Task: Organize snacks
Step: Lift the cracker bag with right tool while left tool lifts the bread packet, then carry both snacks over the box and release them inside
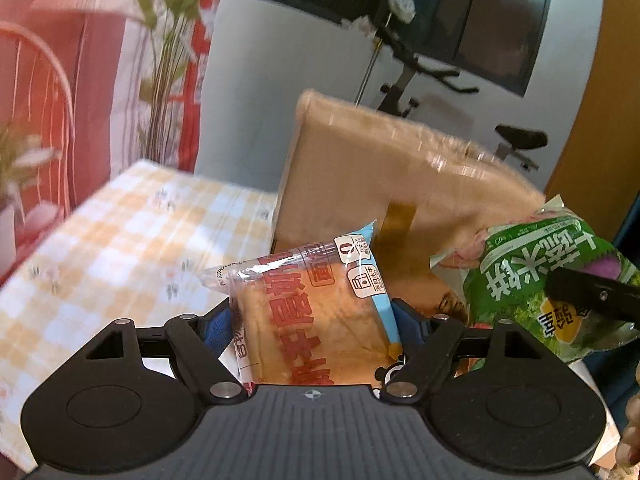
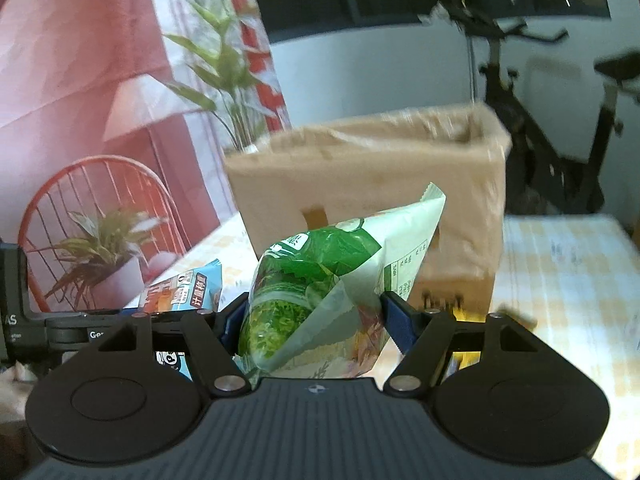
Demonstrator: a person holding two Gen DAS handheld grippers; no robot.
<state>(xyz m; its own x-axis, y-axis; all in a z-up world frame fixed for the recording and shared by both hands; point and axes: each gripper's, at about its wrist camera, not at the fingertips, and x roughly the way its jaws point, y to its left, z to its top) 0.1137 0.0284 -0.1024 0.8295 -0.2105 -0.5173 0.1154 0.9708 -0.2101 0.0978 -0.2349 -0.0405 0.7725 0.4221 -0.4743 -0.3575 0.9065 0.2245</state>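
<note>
Cardboard box (image 2: 360,184) stands open on the checked counter (image 1: 100,248), awaiting both snacks. Left claw (image 1: 312,320) is clamped on the bread packet (image 1: 312,312); right claw (image 2: 316,320) grips the green bag (image 2: 320,288). Neither is inside. An exercise bike (image 2: 540,120) stands behind.

Counts: 2 snack packs – 1 clear-wrapped bread pack (image 1: 316,316), 1 green snack bag (image 2: 316,288). 1 cardboard box (image 2: 372,184). 2 grippers, left gripper (image 1: 312,316) and right gripper (image 2: 316,316), one pack each. 1 checked surface (image 1: 120,232). 1 exercise bike (image 2: 560,128).
</note>
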